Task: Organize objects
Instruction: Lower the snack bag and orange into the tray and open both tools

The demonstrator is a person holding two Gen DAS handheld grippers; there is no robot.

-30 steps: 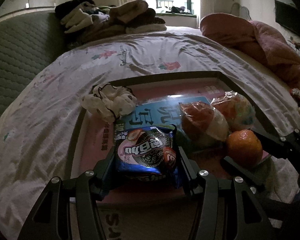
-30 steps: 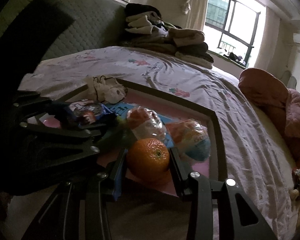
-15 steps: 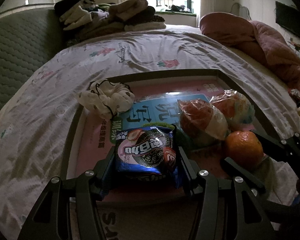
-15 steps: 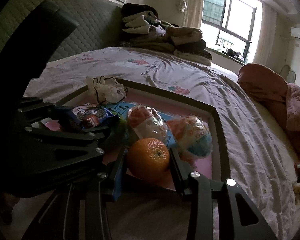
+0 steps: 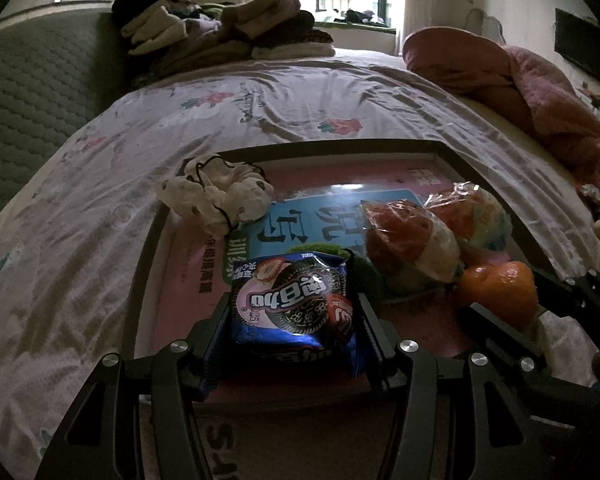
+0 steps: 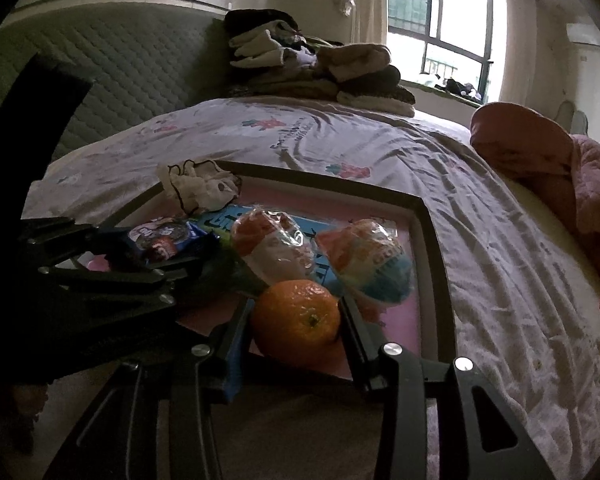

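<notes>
Bed (image 5: 260,120): covered by a pale sheet with floral print, wrinkled, filling the middle of both frames. Headboard (image 6: 132,80): grey-green, quilted, at the upper left. Pile of folded clothes (image 5: 228,28): stacked at the head of the bed, upper centre. Pink blanket (image 5: 520,88): bunched at the right edge of the bed. Window (image 6: 440,24): bright, dark-framed, at the top right, with a pale curtain (image 6: 364,4) hanging beside it.
</notes>
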